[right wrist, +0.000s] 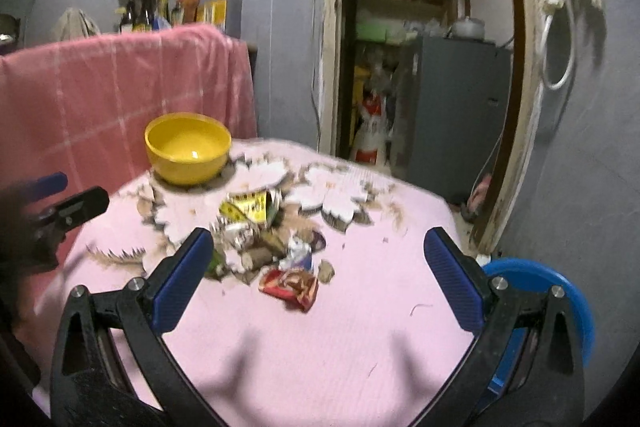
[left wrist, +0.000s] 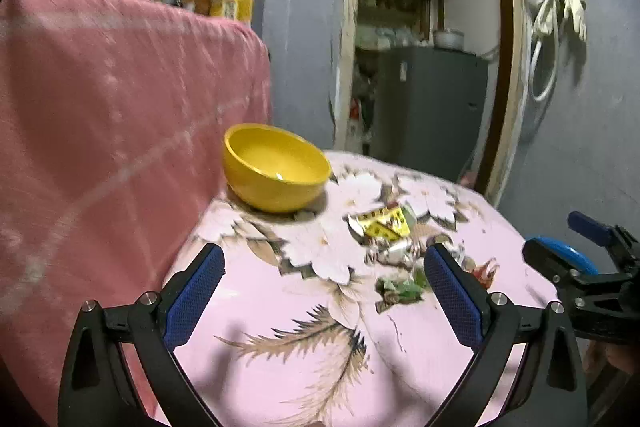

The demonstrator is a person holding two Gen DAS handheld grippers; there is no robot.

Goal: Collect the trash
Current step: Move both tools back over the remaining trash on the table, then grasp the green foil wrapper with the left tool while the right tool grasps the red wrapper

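A pile of trash lies on the pink flowered tablecloth (right wrist: 360, 307): a yellow wrapper (right wrist: 246, 207), a red wrapper (right wrist: 290, 285), a crumpled white and blue piece (right wrist: 298, 253) and brown scraps. In the left wrist view the yellow wrapper (left wrist: 384, 223) and a green wrapper (left wrist: 400, 289) lie just ahead. A yellow bowl (right wrist: 188, 147) stands empty at the table's back; it also shows in the left wrist view (left wrist: 276, 167). My left gripper (left wrist: 324, 291) is open and empty above the cloth. My right gripper (right wrist: 320, 279) is open and empty, with the pile between its fingers.
A pink checked cloth (left wrist: 100, 127) hangs over something tall at the table's left. A blue bin (right wrist: 552, 291) stands off the table's right edge. Behind are a grey wall, an open doorway and a grey fridge (right wrist: 452, 107).
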